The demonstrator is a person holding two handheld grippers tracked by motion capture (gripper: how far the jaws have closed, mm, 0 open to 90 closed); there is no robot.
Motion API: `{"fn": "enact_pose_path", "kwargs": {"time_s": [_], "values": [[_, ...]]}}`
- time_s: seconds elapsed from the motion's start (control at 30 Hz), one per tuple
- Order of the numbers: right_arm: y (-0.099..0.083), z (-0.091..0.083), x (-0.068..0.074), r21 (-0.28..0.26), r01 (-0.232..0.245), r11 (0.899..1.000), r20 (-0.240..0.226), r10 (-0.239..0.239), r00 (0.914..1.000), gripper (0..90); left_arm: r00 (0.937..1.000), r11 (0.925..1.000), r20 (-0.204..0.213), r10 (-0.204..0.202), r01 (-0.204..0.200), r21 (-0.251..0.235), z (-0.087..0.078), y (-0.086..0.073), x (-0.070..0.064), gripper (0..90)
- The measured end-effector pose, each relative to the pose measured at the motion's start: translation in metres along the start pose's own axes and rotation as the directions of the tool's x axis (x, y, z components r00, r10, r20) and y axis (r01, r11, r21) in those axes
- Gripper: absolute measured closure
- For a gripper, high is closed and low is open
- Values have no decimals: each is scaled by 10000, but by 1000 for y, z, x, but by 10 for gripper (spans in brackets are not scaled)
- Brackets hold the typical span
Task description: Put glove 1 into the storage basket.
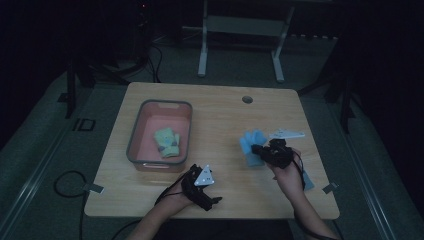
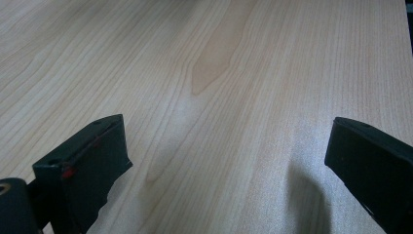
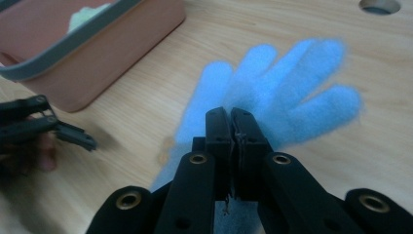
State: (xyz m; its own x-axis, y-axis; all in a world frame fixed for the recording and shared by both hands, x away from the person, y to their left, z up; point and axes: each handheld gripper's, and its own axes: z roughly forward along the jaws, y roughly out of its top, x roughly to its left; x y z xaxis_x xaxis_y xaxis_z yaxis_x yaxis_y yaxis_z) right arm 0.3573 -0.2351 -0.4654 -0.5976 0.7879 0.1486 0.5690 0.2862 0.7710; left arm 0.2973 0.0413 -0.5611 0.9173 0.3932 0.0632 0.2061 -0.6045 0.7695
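Dim room with grey carpeted floor (image 1: pixel 45 125) and a white metal frame (image 1: pixel 240 25) beyond; pale wooden surface (image 1: pixel 220 115) at centre, cable hole (image 1: pixel 247 99) near its far edge. Pink bin (image 1: pixel 186 131) with grey rim on the left half of the surface, a yellow-green glove (image 1: pixel 167 142) lying inside. Blue glove (image 3: pixel 272 92) flat on the right half of the surface, well apart from the bin, fingers spread and pointing toward the far edge; same glove in the high view (image 1: pixel 250 145). Right gripper (image 3: pixel 231 117) over the cuff end of the blue glove, jaws pressed together with a thin edge of material between them, apparently pinching the glove's cuff. Left gripper (image 2: pixel 224 161) near the front edge of the surface, just in front of the bin, jaws spread wide over bare wood, holding nothing. Grey three-cornered plate (image 1: pixel 204 176) on top of the left gripper. Small pale flat part (image 1: pixel 287 133) on the surface just beyond the blue glove.
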Motion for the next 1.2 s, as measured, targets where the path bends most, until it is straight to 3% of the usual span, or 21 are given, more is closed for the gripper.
{"fn": "enact_pose_path", "kwargs": {"time_s": [0.1,0.2,0.43,0.47,0.87,1.07,1.2], "values": [[-3,3,9,14,-230,9997,-166,230,9996,868,10000,10000,-7,3,-3,-13,0,0,0,20],[-10,10,16,-2,-775,9970,-505,774,9957,868,10000,10000,-48,45,-45,-23,0,0,1,20],[-26,27,23,249,-1161,9929,-159,1165,9931,868,9999,10000,-124,17,-18,-79,-1,0,1,20],[-33,34,22,380,-1625,9860,-330,1638,9859,868,9999,10000,-115,-15,14,-97,-1,0,1,20],[-51,66,20,936,-1656,9817,252,1639,9862,855,10000,10000,-58,14,-15,-80,-1,0,1,20],[-54,69,17,967,-1643,9817,184,1633,9864,708,10000,10000,-38,47,-47,-74,-1,0,1,20],[-47,60,16,890,-1270,9879,17,1274,9919,604,10000,10000,2,31,-31,-76,-1,-1,1,20]]}}
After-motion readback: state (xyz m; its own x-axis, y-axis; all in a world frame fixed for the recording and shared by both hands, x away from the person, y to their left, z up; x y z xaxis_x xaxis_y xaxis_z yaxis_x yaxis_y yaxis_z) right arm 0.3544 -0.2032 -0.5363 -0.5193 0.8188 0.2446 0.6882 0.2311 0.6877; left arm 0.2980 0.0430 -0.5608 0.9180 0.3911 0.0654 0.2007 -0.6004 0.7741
